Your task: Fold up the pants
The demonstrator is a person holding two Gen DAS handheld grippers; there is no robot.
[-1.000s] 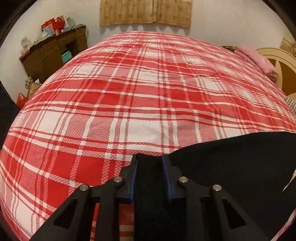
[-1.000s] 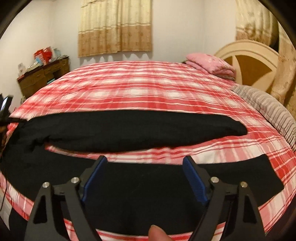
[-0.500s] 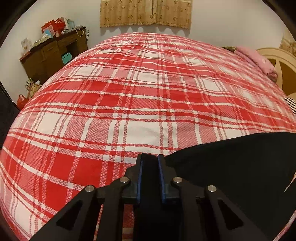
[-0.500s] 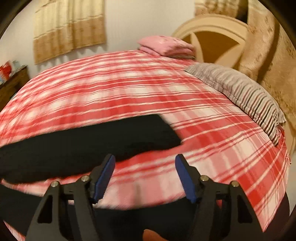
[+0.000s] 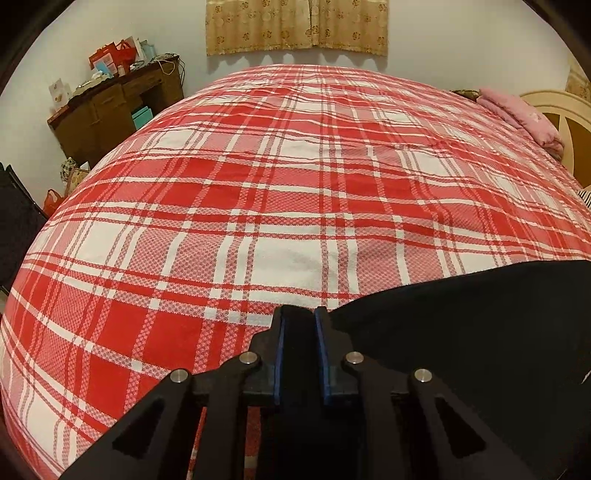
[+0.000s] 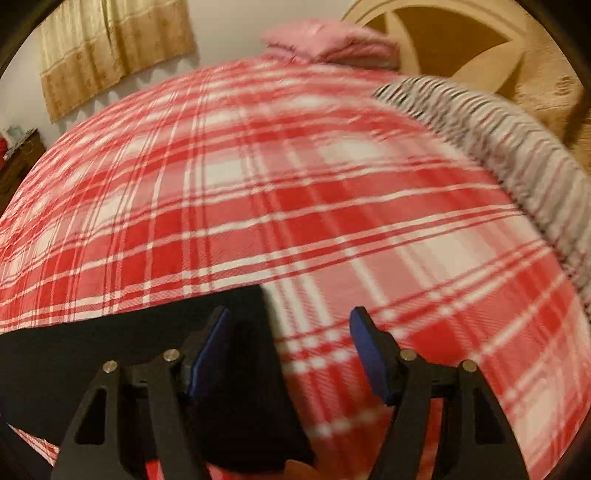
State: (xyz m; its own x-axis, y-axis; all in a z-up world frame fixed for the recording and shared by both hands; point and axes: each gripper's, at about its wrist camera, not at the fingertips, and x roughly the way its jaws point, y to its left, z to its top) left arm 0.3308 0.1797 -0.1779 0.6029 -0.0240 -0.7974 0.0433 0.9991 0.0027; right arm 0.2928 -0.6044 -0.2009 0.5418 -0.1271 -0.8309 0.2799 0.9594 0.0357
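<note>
Black pants (image 5: 461,332) lie on the red and white plaid bed (image 5: 295,184). In the left wrist view my left gripper (image 5: 299,321) is shut on the pants' edge, black cloth pinched between its blue pads, with the fabric spreading to the right. In the right wrist view my right gripper (image 6: 291,325) is open and empty, low over the end of a pant leg (image 6: 236,332). The leg's end lies under the left finger (image 6: 210,343); bare bedspread (image 6: 332,221) shows between and beyond the fingers. This view is motion-blurred.
A pink folded blanket (image 6: 332,44) and a striped pillow (image 6: 517,147) lie by the cream headboard (image 6: 461,37) at the right. A brown dresser (image 5: 110,110) with clutter stands left of the bed. Curtains (image 5: 295,26) hang on the far wall.
My right gripper has swung right along the pants to the leg end and dropped lower, still open. My left gripper has closed tighter on the cloth and has barely moved.
</note>
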